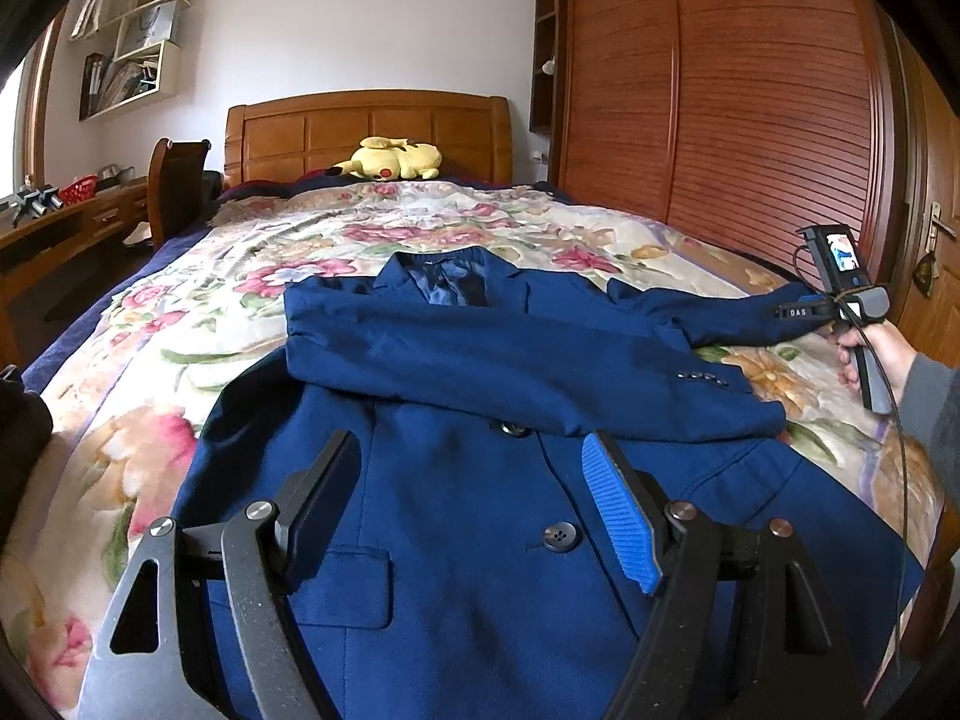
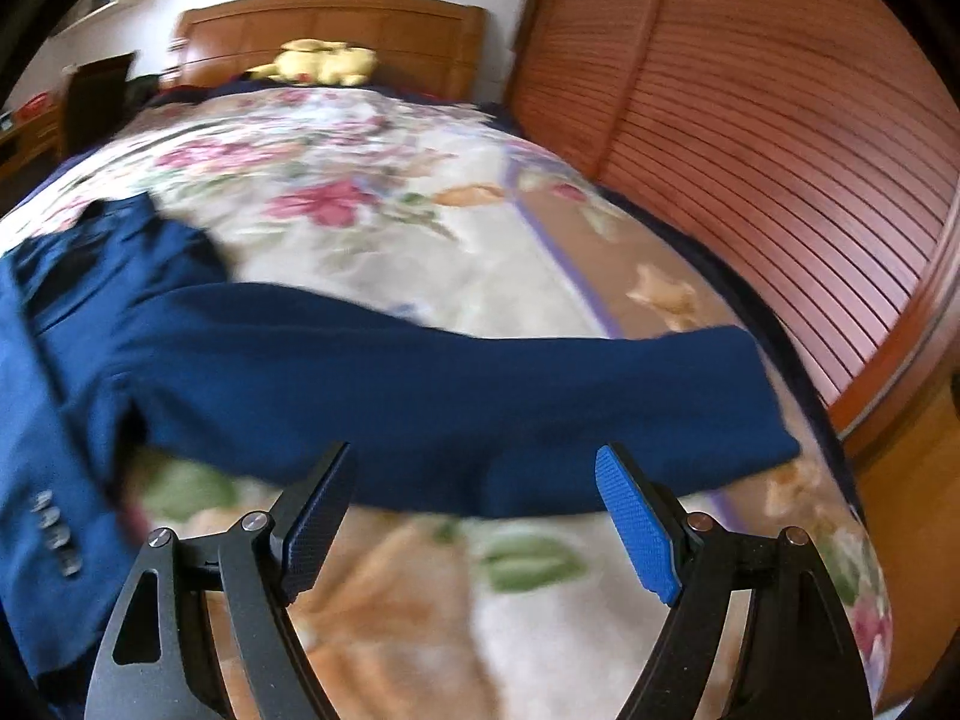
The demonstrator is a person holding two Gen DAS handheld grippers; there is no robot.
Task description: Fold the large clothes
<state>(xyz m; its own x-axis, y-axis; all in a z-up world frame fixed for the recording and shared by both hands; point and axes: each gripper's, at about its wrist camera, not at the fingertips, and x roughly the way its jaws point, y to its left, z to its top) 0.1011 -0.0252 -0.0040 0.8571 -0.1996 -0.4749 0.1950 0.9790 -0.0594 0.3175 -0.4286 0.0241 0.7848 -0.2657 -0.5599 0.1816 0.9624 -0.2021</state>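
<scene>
Folding in the second sleeve (image 2: pixel 456 396) looks to be the step in hand: the jacket (image 1: pixel 480 516) is lying face up on the bed (image 1: pixel 198 324), collar toward the headboard, with one sleeve (image 1: pixel 516 372) already lying across the chest.

The other sleeve is stretching out flat toward the wardrobe (image 1: pixel 720 96), its cuff near the bed edge.

The right gripper (image 2: pixel 477 489) is hovering just short of that sleeve, jaws standing wide and holding nothing; the picture is blurred, so contact cannot be judged.

The left gripper (image 1: pixel 471 471) is hanging over the jacket front near the upper button (image 1: pixel 515 429), jaws also wide apart and empty.

Judgement for doing it well:
- Taking the sleeve near the cuff, pinching both cloth layers.
- Carrying it across the chest, laying it over the first sleeve.
- Keeping the left gripper pressing at the shoulder so the body is not dragging sideways.
- Risk: the smooth fabric slipping, or the fold line at the shoulder bunching.

Containers: a red basket (image 1: pixel 77 187) is sitting on the desk (image 1: pixel 60 222) at far left; its contents are too small to tell.
</scene>
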